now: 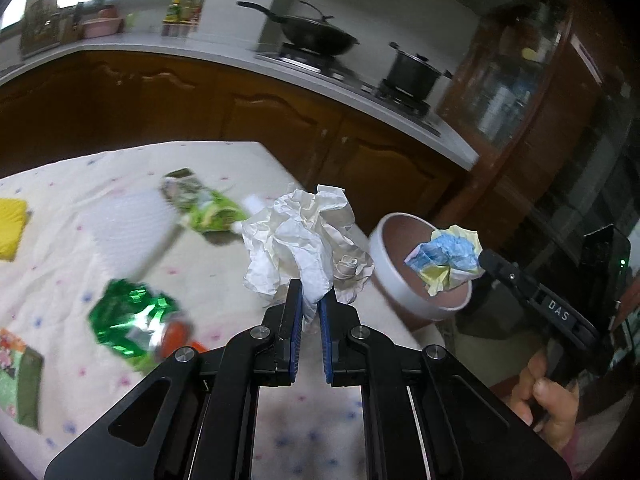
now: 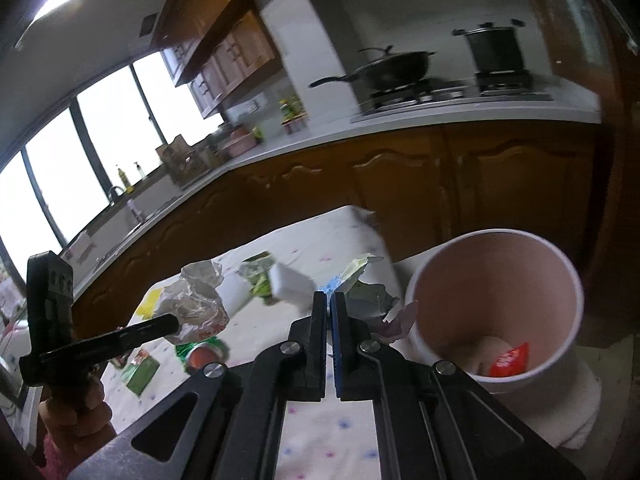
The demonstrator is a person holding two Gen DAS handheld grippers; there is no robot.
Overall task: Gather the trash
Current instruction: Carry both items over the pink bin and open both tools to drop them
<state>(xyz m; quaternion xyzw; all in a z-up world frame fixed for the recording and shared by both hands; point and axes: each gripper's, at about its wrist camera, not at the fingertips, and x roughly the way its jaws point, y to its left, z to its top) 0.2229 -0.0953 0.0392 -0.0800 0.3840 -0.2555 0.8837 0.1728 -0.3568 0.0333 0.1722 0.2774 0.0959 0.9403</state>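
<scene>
Inside white bin [image 2: 496,304], red wrapper [image 2: 510,360], both hand-held grippers pinching crumpled paper.

We count two grippers: the left gripper [image 1: 309,300] and the right gripper [image 2: 329,300], each one with a crumpled piece in its jaws. So we have two crumpled papers in the air, one white paper ball [image 1: 300,236] and one blue and yellow paper ball [image 1: 448,258]. There is one white bin [image 2: 496,304], and inside it we see one red wrapper [image 2: 510,360]. On the table [image 1: 224,280] we count two green wrappers, the pale green packet [image 1: 204,204] and the shiny green wrapper [image 1: 132,320]. On the stove stand one wok [image 1: 316,36] and one pot [image 1: 412,70].
</scene>
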